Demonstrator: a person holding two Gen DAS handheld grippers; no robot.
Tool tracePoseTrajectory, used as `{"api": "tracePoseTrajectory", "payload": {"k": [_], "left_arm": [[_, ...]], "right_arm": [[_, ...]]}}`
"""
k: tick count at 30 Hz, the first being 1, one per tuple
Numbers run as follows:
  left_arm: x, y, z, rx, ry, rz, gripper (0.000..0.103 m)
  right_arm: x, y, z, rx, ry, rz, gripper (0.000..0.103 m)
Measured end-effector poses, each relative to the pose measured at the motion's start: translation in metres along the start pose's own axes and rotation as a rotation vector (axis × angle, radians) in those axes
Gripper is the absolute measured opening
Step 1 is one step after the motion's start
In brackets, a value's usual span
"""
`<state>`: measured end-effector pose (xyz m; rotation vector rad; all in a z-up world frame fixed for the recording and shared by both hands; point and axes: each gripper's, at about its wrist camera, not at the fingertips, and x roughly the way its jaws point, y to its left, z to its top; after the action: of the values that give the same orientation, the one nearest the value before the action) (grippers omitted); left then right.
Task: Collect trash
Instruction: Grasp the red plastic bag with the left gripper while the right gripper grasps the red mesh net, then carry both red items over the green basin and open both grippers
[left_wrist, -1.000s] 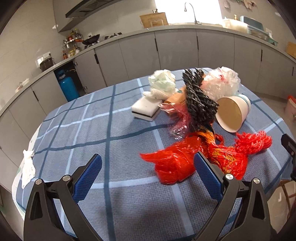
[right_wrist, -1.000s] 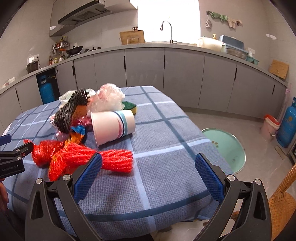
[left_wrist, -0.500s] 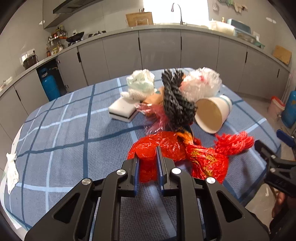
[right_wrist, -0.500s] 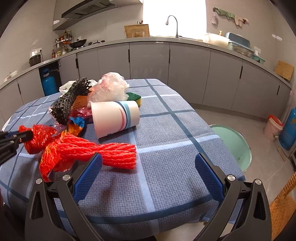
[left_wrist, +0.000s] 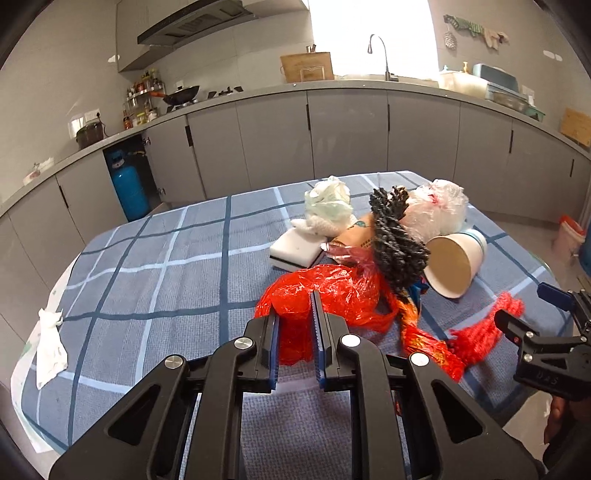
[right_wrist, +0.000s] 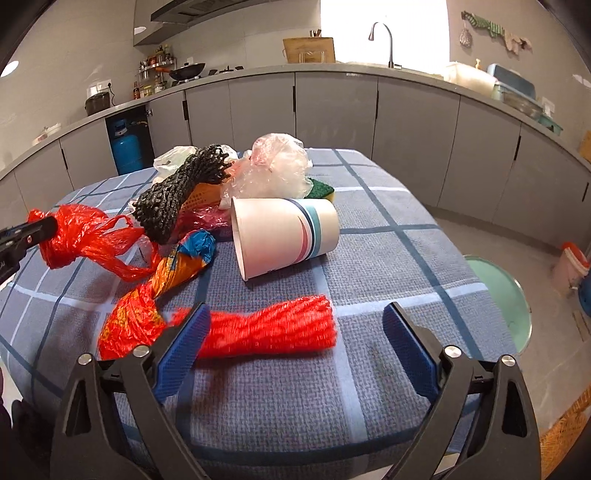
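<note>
Left wrist view: the left gripper (left_wrist: 295, 338) has its blue-padded jaws pinched onto a crumpled red plastic bag (left_wrist: 325, 295), thin, glossy and wrinkled. The bag sits at the near edge of a heap of trash on a table covered by a blue checked tablecloth (left_wrist: 147, 266). Behind the bag lie a white sponge (left_wrist: 295, 249), a wad of pale tissue-like plastic (left_wrist: 328, 205), a roll of black netting (left_wrist: 397, 240), a clear crumpled bag (left_wrist: 437, 210) and a paper cup (left_wrist: 454, 264) tipped on its side with its mouth facing the camera.

Right wrist view: the right gripper (right_wrist: 295, 347) has its jaws spread wide, holding nothing, low over the near part of the table. Between them lies a roll of red mesh netting (right_wrist: 273, 328), blurred, with the left pad just beside or touching its end; which one cannot be told. An orange and blue printed wrapper (right_wrist: 173, 269) trails from the mesh toward the heap. A green and yellow sponge (right_wrist: 323, 188) peeks out behind the cup.
</note>
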<state>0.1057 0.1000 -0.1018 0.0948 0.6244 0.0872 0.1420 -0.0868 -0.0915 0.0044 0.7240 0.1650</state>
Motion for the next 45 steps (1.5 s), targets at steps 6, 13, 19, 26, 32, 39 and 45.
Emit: {"api": "tracePoseTrajectory", "payload": {"k": [6,13,19,26,32,39,45], "left_arm": [[-0.004,0.001,0.002,0.003,-0.022,0.004,0.016],[-0.014,-0.002,0.005,0.008,-0.048,0.003,0.016],[-0.036,-0.004,0.015,0.009,-0.107,0.027,0.016],[-0.058,-0.007,0.033,0.007,-0.168,0.04,0.016],[-0.061,-0.027,0.046,0.047,-0.196,0.012,0.016],[-0.047,-0.071,0.063,0.118,-0.211,-0.062,0.016],[-0.032,-0.117,0.072,0.177,-0.211,-0.149,0.016]], "right_arm": [[0.016,0.0,-0.006,0.024,0.083,0.096,0.044],[0.004,0.001,-0.003,0.015,0.05,0.134,0.014],[-0.019,-0.005,0.008,0.019,-0.018,0.139,0.013],[-0.041,-0.024,0.03,0.034,-0.1,0.113,0.013],[-0.045,-0.048,0.041,0.068,-0.139,0.085,0.013],[-0.047,-0.087,0.049,0.118,-0.172,0.025,0.013],[-0.047,-0.134,0.055,0.167,-0.195,-0.057,0.013]]}}
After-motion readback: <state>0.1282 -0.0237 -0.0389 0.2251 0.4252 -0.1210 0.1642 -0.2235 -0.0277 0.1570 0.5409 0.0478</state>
